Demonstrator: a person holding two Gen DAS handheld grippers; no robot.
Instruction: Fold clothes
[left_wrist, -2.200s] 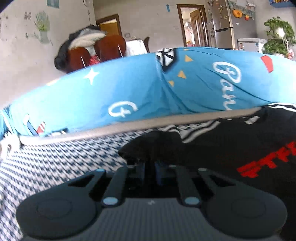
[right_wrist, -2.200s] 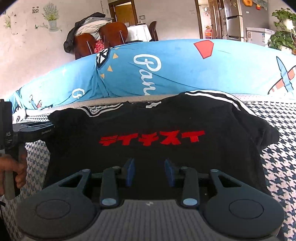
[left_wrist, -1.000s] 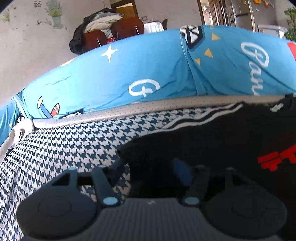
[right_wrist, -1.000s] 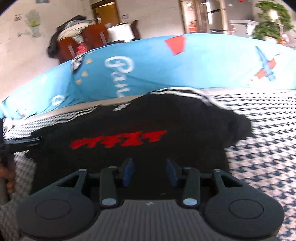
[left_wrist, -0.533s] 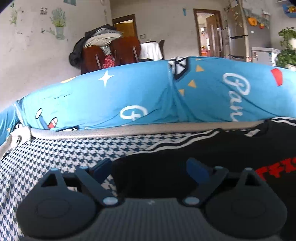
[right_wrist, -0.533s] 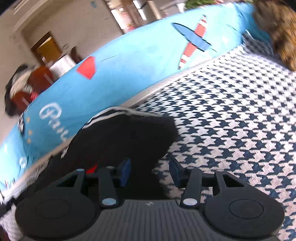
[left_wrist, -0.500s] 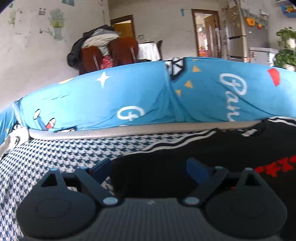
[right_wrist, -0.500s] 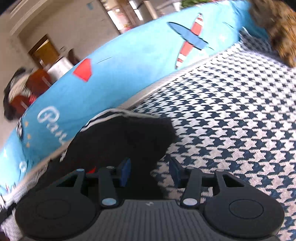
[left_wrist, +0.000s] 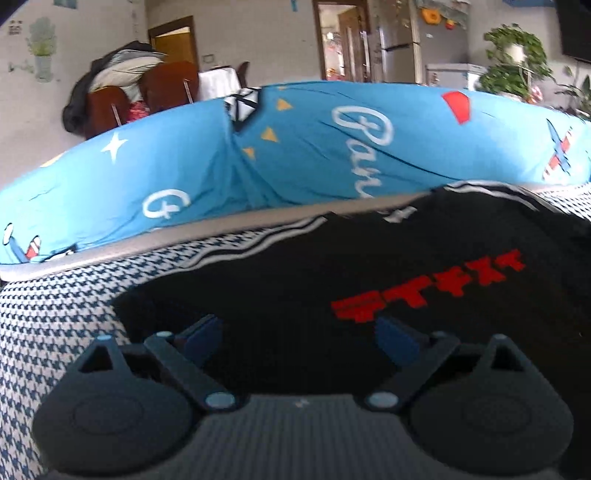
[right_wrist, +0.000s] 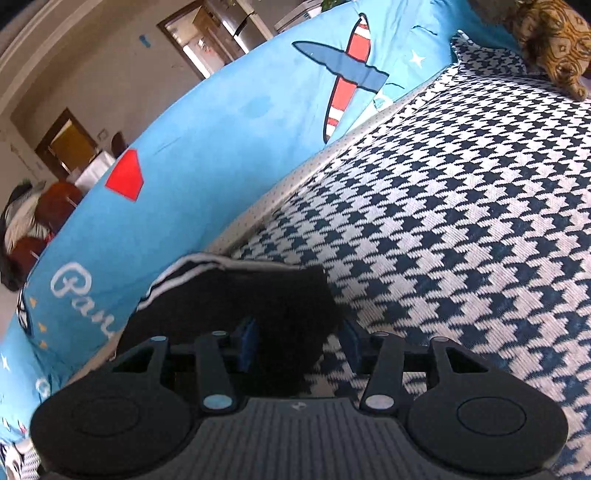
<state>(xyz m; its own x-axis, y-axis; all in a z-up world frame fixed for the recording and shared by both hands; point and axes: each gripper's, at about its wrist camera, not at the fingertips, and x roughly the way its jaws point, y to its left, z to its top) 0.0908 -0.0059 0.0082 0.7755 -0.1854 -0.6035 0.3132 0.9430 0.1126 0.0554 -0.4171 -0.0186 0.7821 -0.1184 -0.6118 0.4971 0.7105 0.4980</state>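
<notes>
1. Left gripper (left_wrist: 297, 334) had just been opening; its jaws stood spread wide above the black T-shirt (left_wrist: 332, 273), pinching nothing.
2. Right gripper (right_wrist: 299, 343) had also just been opening, its jaws part spread with the shirt's sleeve (right_wrist: 251, 299) between them, unpressed.
3. That shirt lay flat on the houndstooth sofa cover (right_wrist: 461, 221), red lettering (left_wrist: 428, 291) up, just beside the blue backrest (left_wrist: 295, 155).

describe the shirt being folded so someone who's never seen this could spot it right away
Find the long blue cartoon-print cushion along the back of the houndstooth-covered seat. Spread flat just in front of it lies the black t-shirt. It alone is plain black, with red block lettering across the chest and white stripes along the shoulders.
</notes>
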